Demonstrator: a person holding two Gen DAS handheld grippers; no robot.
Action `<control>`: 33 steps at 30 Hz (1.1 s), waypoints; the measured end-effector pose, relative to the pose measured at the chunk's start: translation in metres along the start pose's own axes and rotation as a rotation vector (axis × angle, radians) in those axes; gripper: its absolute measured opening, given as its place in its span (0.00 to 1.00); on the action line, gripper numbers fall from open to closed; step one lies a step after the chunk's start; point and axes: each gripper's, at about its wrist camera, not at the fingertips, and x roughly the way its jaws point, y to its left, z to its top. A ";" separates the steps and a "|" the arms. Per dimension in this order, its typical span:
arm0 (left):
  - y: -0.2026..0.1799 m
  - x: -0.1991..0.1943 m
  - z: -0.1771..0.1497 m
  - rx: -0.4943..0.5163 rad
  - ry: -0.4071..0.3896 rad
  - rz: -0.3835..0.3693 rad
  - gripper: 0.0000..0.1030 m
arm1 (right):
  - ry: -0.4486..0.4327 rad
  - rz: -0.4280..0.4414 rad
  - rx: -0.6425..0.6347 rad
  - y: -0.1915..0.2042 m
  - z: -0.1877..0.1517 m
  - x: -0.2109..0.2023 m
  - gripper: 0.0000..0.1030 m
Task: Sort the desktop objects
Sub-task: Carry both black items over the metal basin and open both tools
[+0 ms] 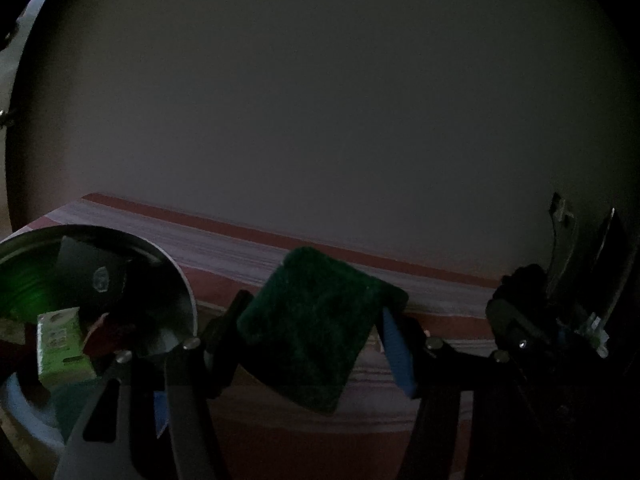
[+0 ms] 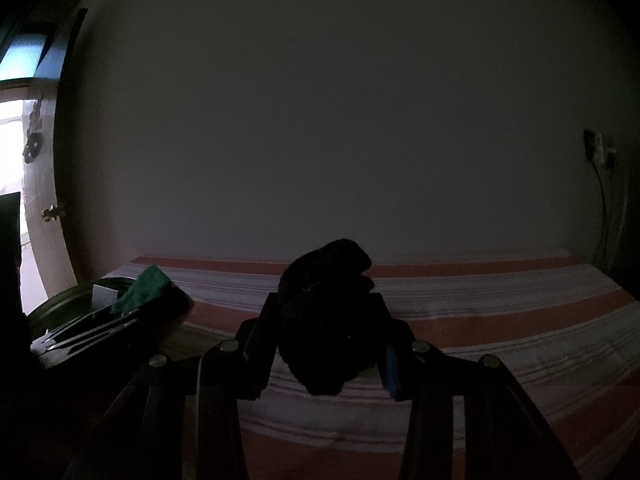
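My left gripper [image 1: 316,332] is shut on a dark green scouring pad [image 1: 316,328] and holds it tilted above the striped cloth, just right of a metal bowl [image 1: 182,280]. The bowl holds a light green box [image 1: 60,344], a dark flat packet [image 1: 88,268] and other items. My right gripper [image 2: 326,332] is shut on a dark, lumpy object [image 2: 324,320] held above the cloth; its kind is too dark to tell. In the left wrist view the right gripper [image 1: 536,320] shows at the right. In the right wrist view the green pad [image 2: 142,288] shows at the left over the bowl [image 2: 60,304].
A red and white striped cloth [image 2: 480,312] covers the surface up to a plain wall. A door with a handle [image 2: 52,212] and a bright window are at the far left. A wall socket with cables [image 2: 600,152] is at the right. The scene is dim.
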 end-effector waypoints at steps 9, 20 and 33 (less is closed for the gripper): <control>-0.013 -0.009 -0.006 0.003 -0.011 0.017 0.60 | -0.001 0.050 0.023 -0.001 0.003 -0.016 0.44; -0.009 -0.021 -0.009 -0.017 -0.083 0.069 0.60 | -0.003 0.096 0.048 0.000 0.004 -0.030 0.44; -0.026 -0.018 -0.012 -0.049 -0.130 0.107 0.60 | -0.001 0.069 0.042 0.001 0.006 -0.050 0.45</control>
